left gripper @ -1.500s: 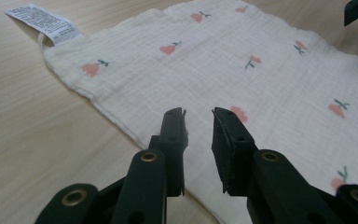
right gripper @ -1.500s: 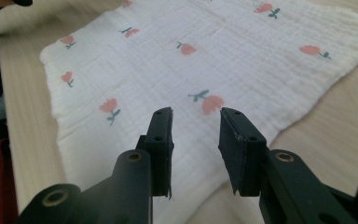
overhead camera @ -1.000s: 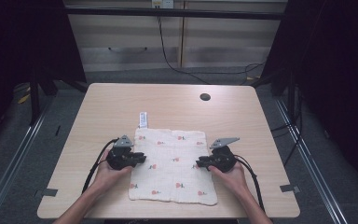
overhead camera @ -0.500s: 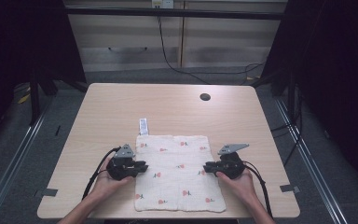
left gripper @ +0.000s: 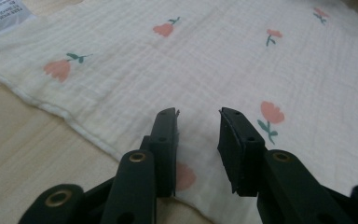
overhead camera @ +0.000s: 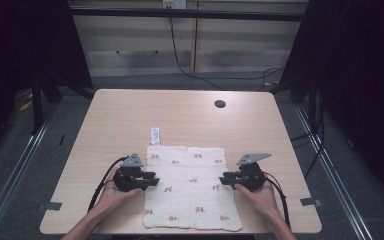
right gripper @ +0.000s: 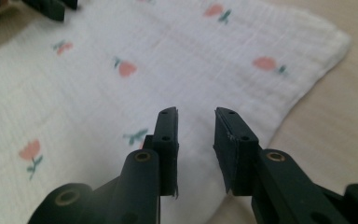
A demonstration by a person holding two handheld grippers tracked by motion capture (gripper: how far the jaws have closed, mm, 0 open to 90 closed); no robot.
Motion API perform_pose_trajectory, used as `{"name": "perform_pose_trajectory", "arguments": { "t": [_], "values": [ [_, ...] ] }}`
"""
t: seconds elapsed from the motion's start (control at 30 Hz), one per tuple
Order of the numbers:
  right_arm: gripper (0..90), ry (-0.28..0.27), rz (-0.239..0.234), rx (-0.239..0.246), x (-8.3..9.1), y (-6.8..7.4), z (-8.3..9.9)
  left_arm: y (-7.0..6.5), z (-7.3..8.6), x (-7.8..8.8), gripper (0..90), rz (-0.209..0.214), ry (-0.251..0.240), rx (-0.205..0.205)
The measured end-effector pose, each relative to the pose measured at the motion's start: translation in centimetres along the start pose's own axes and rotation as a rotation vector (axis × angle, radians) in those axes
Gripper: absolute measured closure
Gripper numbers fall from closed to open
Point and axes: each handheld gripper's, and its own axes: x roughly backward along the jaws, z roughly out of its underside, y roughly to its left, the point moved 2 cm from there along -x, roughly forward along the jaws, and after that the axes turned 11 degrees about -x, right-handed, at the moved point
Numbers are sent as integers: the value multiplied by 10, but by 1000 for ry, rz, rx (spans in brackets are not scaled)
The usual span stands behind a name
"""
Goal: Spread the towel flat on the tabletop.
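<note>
A white cloth (overhead camera: 190, 187) printed with small red flowers lies flat on the wooden table (overhead camera: 130, 115), reaching its near edge. A white label (overhead camera: 155, 136) sticks out at its far left corner. My left gripper (overhead camera: 152, 178) lies at the cloth's left edge and my right gripper (overhead camera: 224, 179) at its right edge, both pointing inward. In the left gripper view the left gripper (left gripper: 198, 116) stands open over the cloth (left gripper: 223, 60), with the label (left gripper: 2, 14) at the top left. The right gripper (right gripper: 196, 114) is open over the cloth (right gripper: 177, 60) too. Both pairs of jaws have just been opening, with nothing pinched between them.
A dark round hole (overhead camera: 220, 104) sits in the table's far right part. Bare wood surrounds the cloth on the left, right and far sides. Cables trail from both grippers toward the front edge. The left gripper's jaws (right gripper: 51, 7) show at the top left of the right gripper view.
The cloth has slid toward the table's near edge along with both hands. Both grippers' jaws have parted and let go of the cloth's side edges.
</note>
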Motion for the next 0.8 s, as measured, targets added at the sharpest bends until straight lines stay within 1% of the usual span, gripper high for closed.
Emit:
{"name": "perform_pose_trajectory", "arguments": {
  "t": [0.03, 0.07, 0.1, 0.13, 0.17, 0.2, 0.23, 0.27, 0.3, 0.37, 0.4, 0.43, 0.47, 0.57, 0.73, 0.77, 0.8],
  "values": [
    [700, -12, 6, -9, 1, -3, -5, 0, 0, 0, 653, 0, 0, 0],
    [699, -23, 10, -18, 1, -7, -11, 5, 0, 0, 653, -20, 4, 14],
    [699, -23, 10, -18, 1, -7, -11, 5, 0, 0, 653, -20, 4, 14],
    [695, -34, 22, -25, 0, -13, -22, 9, -1, 0, 653, -39, 9, 8],
    [694, -36, 26, -22, -3, -16, -27, 11, -1, 0, 653, -44, 12, 10],
    [694, -36, 26, -22, -3, -16, -27, 11, -1, 0, 654, -44, 12, 10],
    [691, -34, 33, -27, -9, -23, -36, 13, 0, -2, 657, -47, 16, 13],
    [691, -34, 33, -27, -9, -23, -36, 15, 1, -3, 657, -50, 13, 16],
    [688, -18, 40, -36, -17, -30, -47, 17, 1, -3, 673, -49, 10, 19],
    [681, -14, 49, -46, -22, -36, -55, 17, 1, -4, 673, -54, 13, 7],
    [681, -14, 49, -46, -22, -36, -55, 17, 1, -4, 673, -54, 13, 7],
    [678, -15, 50, -49, -30, -45, -65, 16, 1, -4, 673, -52, 9, 4],
    [675, -10, 65, -46, -33, -46, -67, 17, 1, -4, 673, -51, 7, 6],
    [645, 1, 80, -48, -41, -53, -72, 16, 2, -3, 672, -53, 10, 0],
    [623, 8, 91, -68, -49, -62, -72, 15, 2, -3, 672, -57, 13, -5],
    [623, 8, 91, -68, -49, -62, -72, 15, 2, -3, 672, -57, 13, -5],
    [616, 3, 97, -72, -52, -66, -72, 15, 2, -3, 672, -57, 12, -5]
  ]
}}
